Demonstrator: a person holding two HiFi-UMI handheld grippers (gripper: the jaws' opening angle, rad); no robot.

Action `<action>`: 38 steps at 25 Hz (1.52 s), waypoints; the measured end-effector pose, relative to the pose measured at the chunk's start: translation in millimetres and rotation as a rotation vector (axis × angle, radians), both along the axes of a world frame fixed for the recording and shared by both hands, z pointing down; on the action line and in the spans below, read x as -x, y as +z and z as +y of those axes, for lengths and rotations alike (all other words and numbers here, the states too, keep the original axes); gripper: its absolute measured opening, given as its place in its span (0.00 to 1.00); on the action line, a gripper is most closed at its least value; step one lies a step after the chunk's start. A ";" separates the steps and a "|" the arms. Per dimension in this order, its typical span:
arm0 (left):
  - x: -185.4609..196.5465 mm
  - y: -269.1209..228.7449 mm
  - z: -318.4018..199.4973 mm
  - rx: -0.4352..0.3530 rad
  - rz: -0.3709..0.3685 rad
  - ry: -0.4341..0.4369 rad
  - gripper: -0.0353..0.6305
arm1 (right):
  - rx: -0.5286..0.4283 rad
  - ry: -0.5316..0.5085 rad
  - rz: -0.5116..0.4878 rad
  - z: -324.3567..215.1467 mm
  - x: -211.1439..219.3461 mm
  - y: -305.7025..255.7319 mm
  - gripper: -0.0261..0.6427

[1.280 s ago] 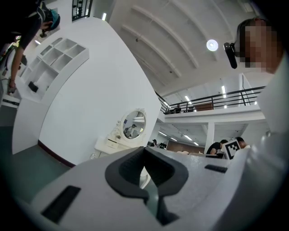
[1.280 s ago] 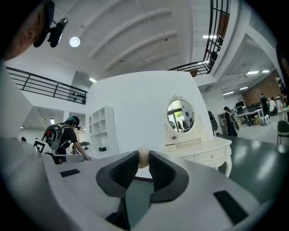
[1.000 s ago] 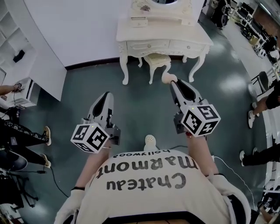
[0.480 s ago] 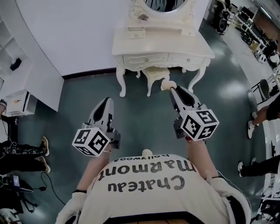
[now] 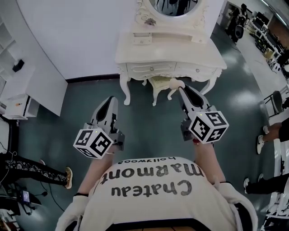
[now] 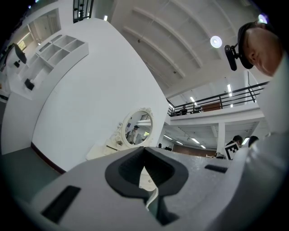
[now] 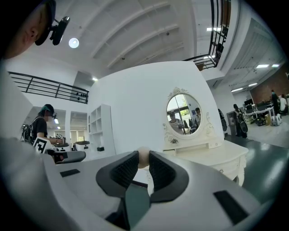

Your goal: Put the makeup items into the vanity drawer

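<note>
Makeup item [image 7: 142,156]: small, rounded, pale cream, pinched at the tips of the right gripper [image 5: 180,87] and held in the air in front of the white vanity [image 5: 168,47]. The left gripper [image 6: 144,153] has its jaws pressed together on nothing. The vanity drawers [image 5: 150,68] are closed (a cushioned stool [image 5: 160,82] stands tucked below them); an oval mirror [image 5: 175,5] rises behind.

Light: bright, even; round ceiling lamp [image 6: 216,41] overhead, pale glare on floor [image 5: 244,97] at right.
Edges: gripper views fisheye-bent, corners black.
Focus: left gripper [image 6: 143,151], right gripper [image 7: 143,158] soft up close.
</note>
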State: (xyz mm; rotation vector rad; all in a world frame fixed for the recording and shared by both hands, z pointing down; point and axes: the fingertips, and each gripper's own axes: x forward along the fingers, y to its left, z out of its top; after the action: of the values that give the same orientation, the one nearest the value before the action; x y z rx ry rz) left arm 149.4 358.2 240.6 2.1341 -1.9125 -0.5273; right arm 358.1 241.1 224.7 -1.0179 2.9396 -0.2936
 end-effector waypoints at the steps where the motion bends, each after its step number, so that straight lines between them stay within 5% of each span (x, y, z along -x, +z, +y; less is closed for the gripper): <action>1: -1.3 1.0 -4.0 -0.002 0.000 -0.004 0.06 | -0.001 -0.004 -0.001 -4.8 -0.8 0.8 0.18; 19: 19.2 32.1 -57.8 0.055 0.030 -0.004 0.06 | 0.126 -0.048 -0.018 -63.0 29.8 48.9 0.18; 38: 126.6 -3.1 -190.7 -0.009 0.032 0.032 0.06 | 0.067 -0.015 0.000 -182.1 133.5 11.9 0.18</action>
State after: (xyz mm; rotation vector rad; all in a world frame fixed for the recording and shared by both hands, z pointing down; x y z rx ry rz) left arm 22.8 167.5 237.5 2.1452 -1.8601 -0.5615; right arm 224.6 59.0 236.6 -1.0029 2.9577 -0.3952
